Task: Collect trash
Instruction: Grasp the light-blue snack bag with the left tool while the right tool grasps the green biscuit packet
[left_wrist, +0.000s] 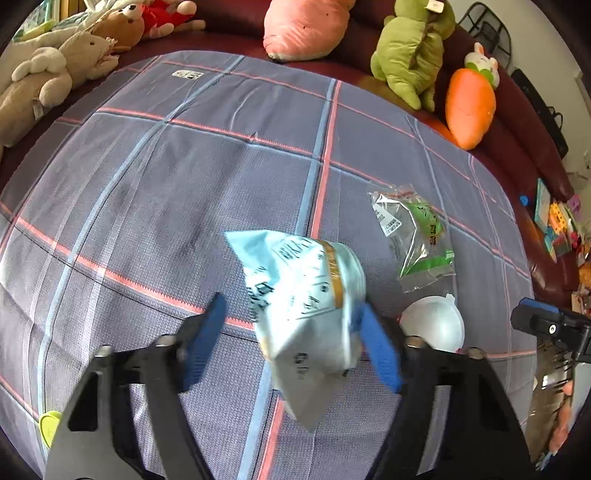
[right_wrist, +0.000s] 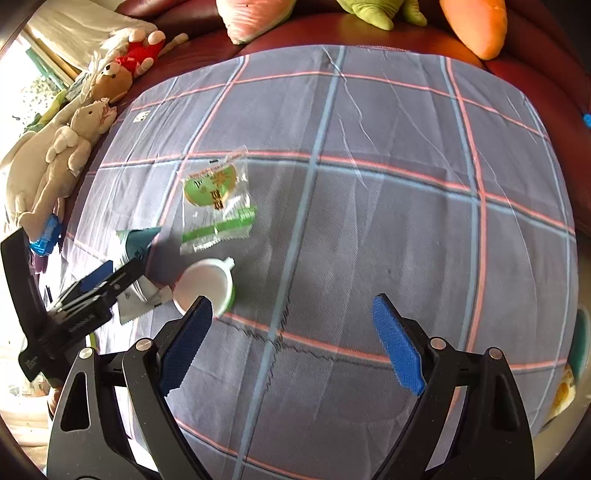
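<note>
Trash lies scattered on the plaid bedsheet (right_wrist: 369, 206): a pale blue snack bag (left_wrist: 306, 306), a clear wrapper with green print (right_wrist: 216, 201) and a small white cup with a green side (right_wrist: 207, 286). The snack bag sits between the blue pads of the left gripper (left_wrist: 295, 339), touching the right-hand pad, with a gap left on the other side; the bag is blurred, and I cannot tell whether it is truly pinched or only leaning there. The wrapper lies just beyond the cup, both close beside the left gripper. The right gripper (right_wrist: 291, 347) hovers over bare sheet with its jaws spread wide, nothing between them, the cup just off its left pad. Stuffed toys line the dark red sofa (left_wrist: 229, 26) around the sheet, among them an orange plush carrot (left_wrist: 469, 107).
</note>
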